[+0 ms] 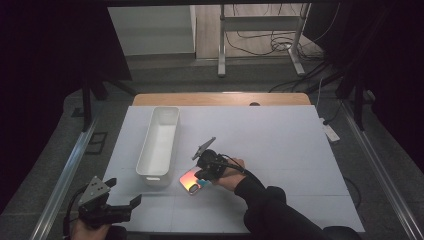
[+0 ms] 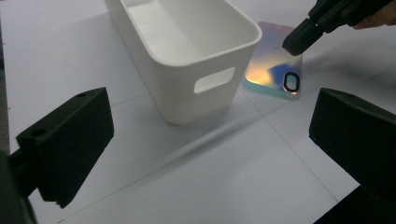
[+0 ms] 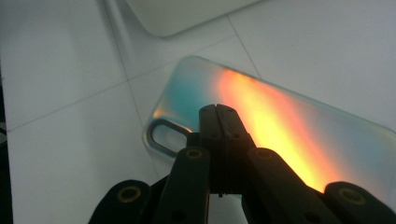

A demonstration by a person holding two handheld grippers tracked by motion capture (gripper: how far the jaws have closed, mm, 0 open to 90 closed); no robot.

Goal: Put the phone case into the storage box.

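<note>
An iridescent phone case lies flat on the white table top, just right of the near end of a white plastic bin. My right gripper is over the case with its jaws shut together. In the right gripper view its tips rest above the case near the camera cut-out, with nothing between them. My left gripper hovers open at the table's near left corner. In its own view the left gripper faces the bin, with the case and the right gripper beyond.
The bin is long and holds nothing that I can see. The white sheet stretches wide to the right of the case. Black curtains, a metal stand and floor cables lie beyond the far edge.
</note>
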